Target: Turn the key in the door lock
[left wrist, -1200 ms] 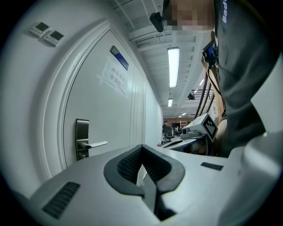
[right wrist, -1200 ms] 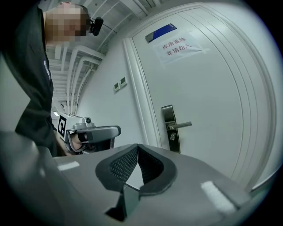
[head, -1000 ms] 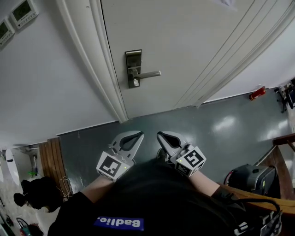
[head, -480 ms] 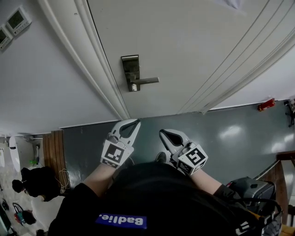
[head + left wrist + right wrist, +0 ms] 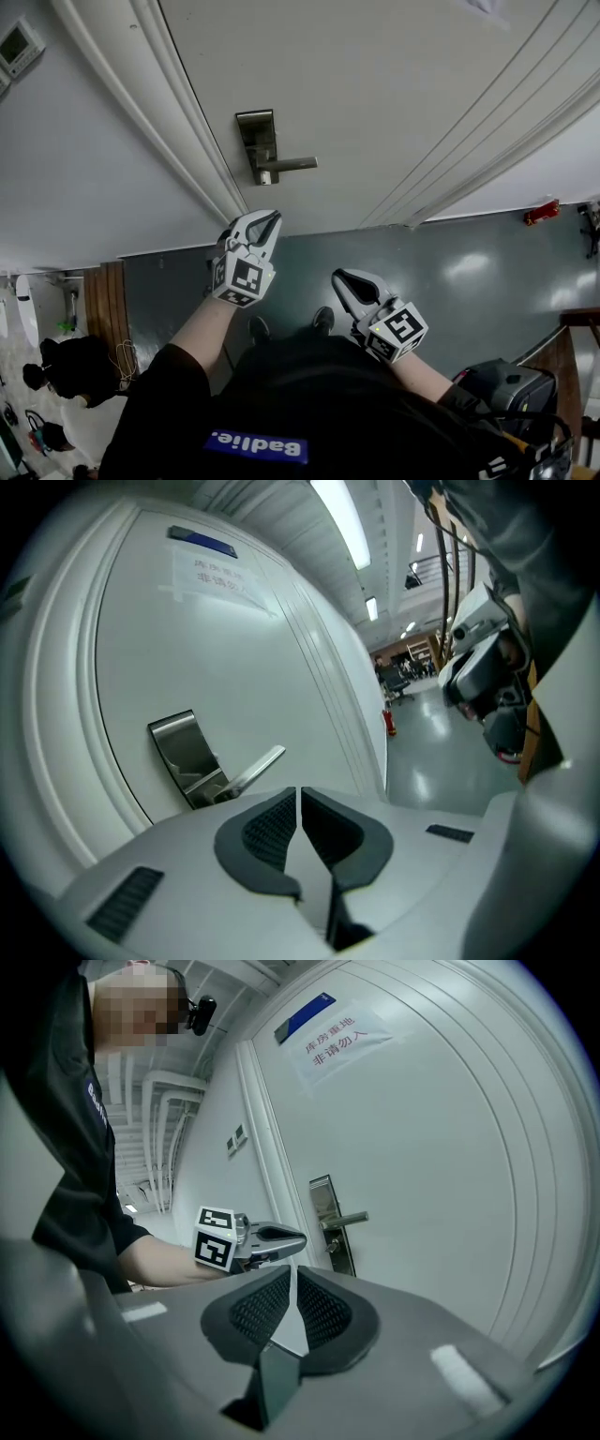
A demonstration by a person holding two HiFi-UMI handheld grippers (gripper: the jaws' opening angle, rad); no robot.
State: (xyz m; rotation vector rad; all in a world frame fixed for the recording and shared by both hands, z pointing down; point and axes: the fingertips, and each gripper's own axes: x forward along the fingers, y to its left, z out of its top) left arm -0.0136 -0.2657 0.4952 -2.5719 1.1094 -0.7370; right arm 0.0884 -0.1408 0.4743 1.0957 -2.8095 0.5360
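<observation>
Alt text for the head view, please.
Left gripper, shut and empty, points toward the metal lever handle of a white door, short of touching it. Right gripper, also shut, sits lower, over the grey floor.

Office-type bldg corridor, white door w/ steel lever plate at 12 o'clock, paper notice + blue sign on it, wall ctrl panels at 10 o'clock, glossy grey floor at 4 o'clock, ceiling strip lights.

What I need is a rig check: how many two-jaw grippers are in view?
2. The light grey left gripper is just beneath the silver lever door handle, jaws shut; the right gripper is lower, over the grey floor, jaws shut. None seem hidden.
</observation>
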